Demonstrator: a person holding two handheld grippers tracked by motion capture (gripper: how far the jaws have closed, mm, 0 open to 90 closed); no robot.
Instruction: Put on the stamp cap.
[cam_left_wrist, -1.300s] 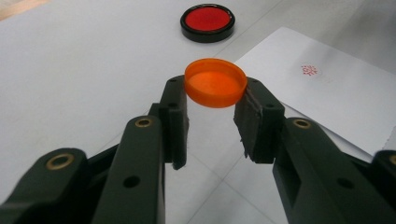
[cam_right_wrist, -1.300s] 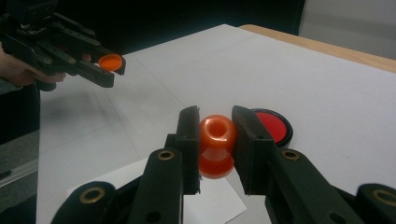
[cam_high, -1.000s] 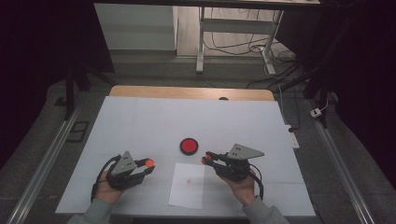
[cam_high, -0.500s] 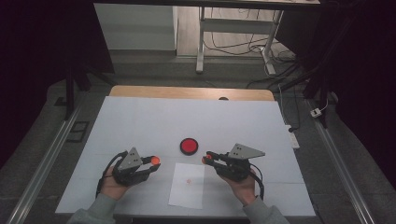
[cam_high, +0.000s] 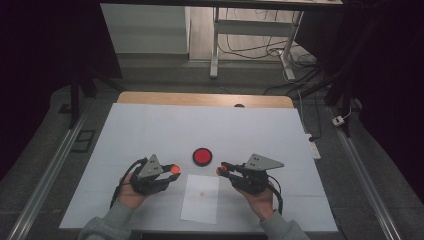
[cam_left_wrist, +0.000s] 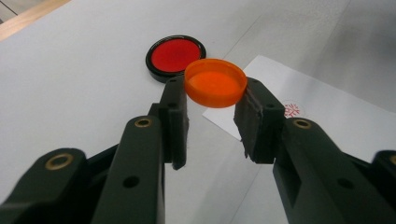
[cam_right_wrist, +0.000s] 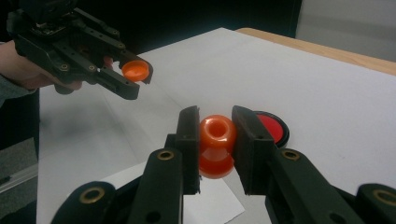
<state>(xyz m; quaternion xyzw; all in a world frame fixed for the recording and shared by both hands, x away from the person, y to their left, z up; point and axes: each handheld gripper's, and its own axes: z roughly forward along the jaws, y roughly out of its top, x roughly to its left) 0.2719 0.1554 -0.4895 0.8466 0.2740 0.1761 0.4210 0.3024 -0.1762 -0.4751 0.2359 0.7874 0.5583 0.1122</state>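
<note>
Left gripper (cam_high: 170, 170): its fingers (cam_left_wrist: 173, 116) were clenched on the orange cap (cam_left_wrist: 215, 82), held above the desk (cam_high: 150, 125) just left of the paper sheet (cam_high: 201, 198).
Right gripper (cam_high: 222, 169): its fingers (cam_right_wrist: 246, 140) were grasping the orange stamp (cam_right_wrist: 217, 145) by its waist, above the upper right corner of the sheet.
Orange cap: a shallow round plastic lid with a smooth rim, open side up in the left gripper view and tilted toward the camera.
Orange stamp: glossy plastic, spool-shaped, with a rounded hollow top and a wider base below the fingers.
Ink pad (cam_high: 202, 156): a round black-rimmed dish with a flat red centre, lying on the desk between and just beyond the two grippers, touching neither.
Paper sheet: white, matte, rectangular, flat on the desk near its front edge, with a small red snowflake-like print (cam_left_wrist: 292, 110) near its middle.
Desk: a white, smooth cover over a wooden top whose edge showed at the far side.
In the way: nothing lay between cap and stamp; the ink pad sat behind the gap.
Surroundings: a grey floor with cables (cam_high: 300, 75) and metal frame legs beyond the desk.
Change from one second ago: the left gripper had moved right and forward with the cap, closer to the ink pad; the right gripper had stayed almost in place.
</note>
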